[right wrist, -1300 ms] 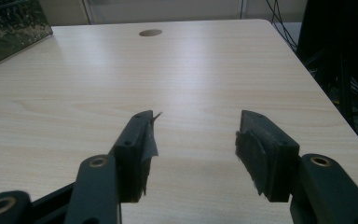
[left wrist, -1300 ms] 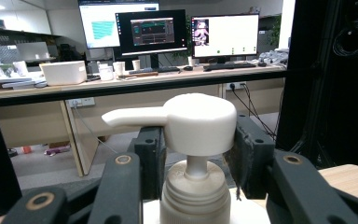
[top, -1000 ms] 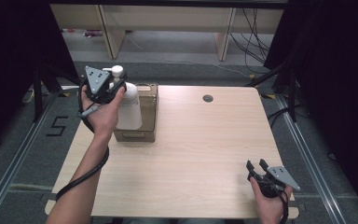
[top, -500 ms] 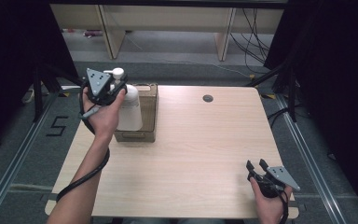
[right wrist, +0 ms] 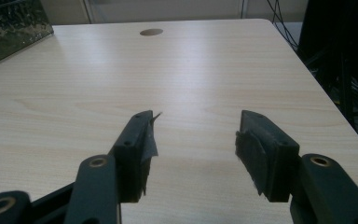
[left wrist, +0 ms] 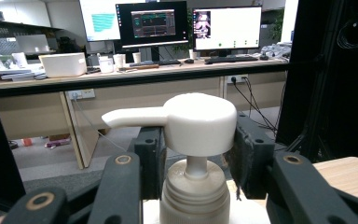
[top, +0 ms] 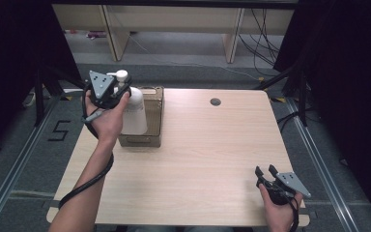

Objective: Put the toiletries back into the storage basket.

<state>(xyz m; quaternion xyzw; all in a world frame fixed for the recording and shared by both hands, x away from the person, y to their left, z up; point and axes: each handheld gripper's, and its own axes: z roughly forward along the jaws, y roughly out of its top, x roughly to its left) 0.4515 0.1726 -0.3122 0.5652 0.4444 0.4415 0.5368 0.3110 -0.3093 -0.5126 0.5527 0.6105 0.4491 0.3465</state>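
Observation:
A white pump bottle (top: 134,115) is upright at the table's far left, over the left part of a brown open-topped box (top: 153,105). I cannot tell whether its base rests inside the box. My left gripper (top: 121,90) is shut on the bottle's neck just under the pump head (left wrist: 198,122), with the black pads (left wrist: 249,156) pressed on either side; the spout points left in the left gripper view. My right gripper (top: 265,170) sits low near the front right corner, its jaws open and nothing between them (right wrist: 193,149).
The light wooden table (top: 212,145) has a round cable hole (top: 215,102) near its far edge, also in the right gripper view as a cable hole (right wrist: 151,32). The box's corner (right wrist: 14,23) shows at that view's top left. Desks with monitors stand beyond the table.

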